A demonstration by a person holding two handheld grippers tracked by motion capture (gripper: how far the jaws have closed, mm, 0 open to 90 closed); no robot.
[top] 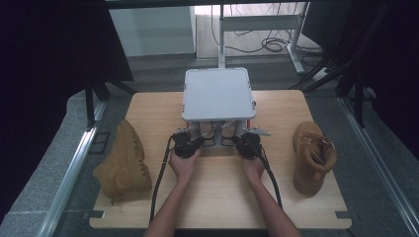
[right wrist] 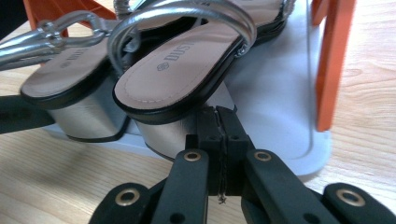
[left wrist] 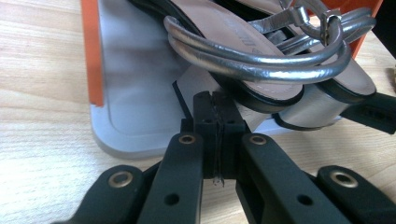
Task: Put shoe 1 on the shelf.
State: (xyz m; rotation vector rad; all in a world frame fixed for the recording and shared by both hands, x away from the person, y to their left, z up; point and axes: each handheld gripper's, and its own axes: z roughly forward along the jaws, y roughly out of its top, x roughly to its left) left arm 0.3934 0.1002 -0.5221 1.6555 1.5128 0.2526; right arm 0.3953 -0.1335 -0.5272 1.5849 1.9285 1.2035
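Observation:
A pair of silver strappy sandals (top: 220,132) with block heels sits on the low grey shelf (left wrist: 135,93) of a small rack with orange posts (left wrist: 91,46). My left gripper (top: 199,140) points at the rack's front; in the left gripper view its jaws (left wrist: 215,100) are shut with nothing in them, their tips at the sole edge of one sandal (left wrist: 243,60). My right gripper (top: 238,140) is beside it, and in the right gripper view its shut, bare jaws (right wrist: 217,114) stand right against the silver heel of the other sandal (right wrist: 187,65).
The rack's flat grey top (top: 218,93) covers the sandals from above. One tan boot (top: 124,163) lies at the table's left edge, and another tan boot (top: 311,157) stands at the right. An orange post (right wrist: 331,60) rises close to the right of the right gripper.

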